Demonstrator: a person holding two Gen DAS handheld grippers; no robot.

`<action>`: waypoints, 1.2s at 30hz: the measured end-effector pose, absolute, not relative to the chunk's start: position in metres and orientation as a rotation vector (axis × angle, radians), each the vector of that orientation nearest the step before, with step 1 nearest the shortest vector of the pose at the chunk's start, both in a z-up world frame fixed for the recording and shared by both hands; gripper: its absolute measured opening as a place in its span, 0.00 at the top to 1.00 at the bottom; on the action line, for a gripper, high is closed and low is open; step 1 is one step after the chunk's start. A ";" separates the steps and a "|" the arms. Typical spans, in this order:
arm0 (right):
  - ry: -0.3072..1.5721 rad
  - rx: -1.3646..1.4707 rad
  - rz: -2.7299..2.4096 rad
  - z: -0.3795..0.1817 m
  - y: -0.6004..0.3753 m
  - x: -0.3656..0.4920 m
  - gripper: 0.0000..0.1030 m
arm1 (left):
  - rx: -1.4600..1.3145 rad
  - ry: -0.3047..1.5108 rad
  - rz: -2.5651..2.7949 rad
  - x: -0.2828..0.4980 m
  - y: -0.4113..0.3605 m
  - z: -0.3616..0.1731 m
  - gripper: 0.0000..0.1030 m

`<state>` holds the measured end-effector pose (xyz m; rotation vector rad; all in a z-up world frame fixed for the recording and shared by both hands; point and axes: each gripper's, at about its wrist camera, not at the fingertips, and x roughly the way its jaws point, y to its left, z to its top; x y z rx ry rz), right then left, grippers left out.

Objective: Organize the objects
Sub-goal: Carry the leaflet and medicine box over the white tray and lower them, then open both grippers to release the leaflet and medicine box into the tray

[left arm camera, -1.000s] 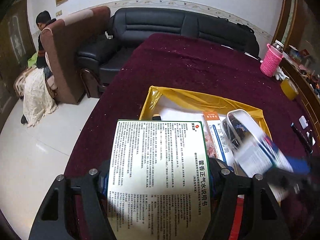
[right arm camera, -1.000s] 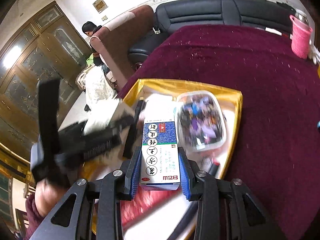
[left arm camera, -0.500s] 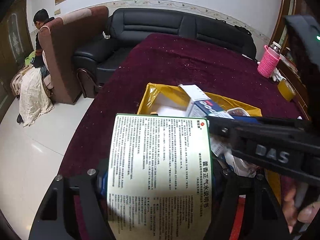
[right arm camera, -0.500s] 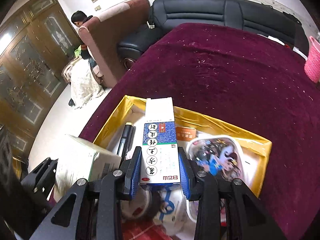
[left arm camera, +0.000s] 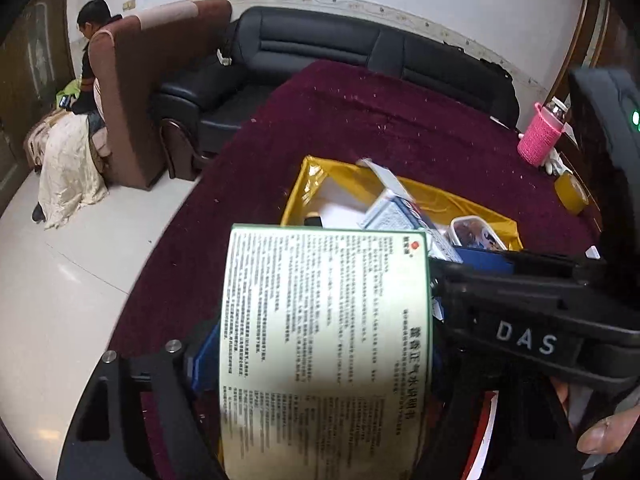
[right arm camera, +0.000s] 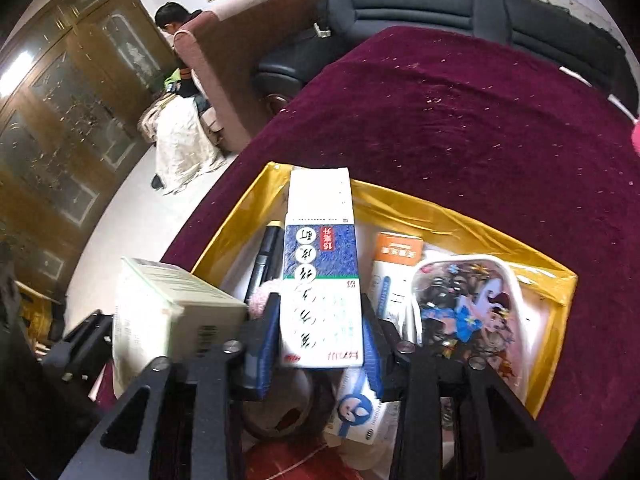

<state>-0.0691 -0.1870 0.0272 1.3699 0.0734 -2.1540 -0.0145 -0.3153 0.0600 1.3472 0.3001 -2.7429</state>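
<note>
Opening jaws around blue-white box (right arm camera: pixel 320 276) and green-edged box (left arm camera: pixel 324 344), over crowded yellow tray (right arm camera: pixel 460 224).

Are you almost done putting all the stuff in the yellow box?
Several things already lie in the yellow box: a black marker, an orange-topped packet and a picture-lid case. The right gripper is opening around the blue-and-white carton; the left gripper is letting go of the green-edged carton. Neither has landed yet.

Left gripper (left arm camera: pixel 320 364) pointed steeply down, jaws opening, a box between them. Right gripper (right arm camera: pixel 320 340) also angled down, jaws opening around a box, blue pads (right arm camera: pixel 266 356) beside it. Fingertip (left arm camera: pixel 600 438) showed on right handle.
</note>
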 end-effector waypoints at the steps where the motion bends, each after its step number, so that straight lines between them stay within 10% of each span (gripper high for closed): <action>1: 0.067 1.367 -2.165 0.028 -0.184 -0.067 0.41 | 1.340 0.309 -2.742 -0.013 -0.317 0.062 0.21; 22: -0.263 1.201 -2.299 0.071 -0.030 0.009 0.20 | 1.496 0.440 -2.879 0.024 -0.278 0.064 0.19; 36: -0.604 1.320 -2.329 0.029 0.092 0.025 0.19 | 1.773 0.157 -3.047 0.056 -0.184 0.068 0.15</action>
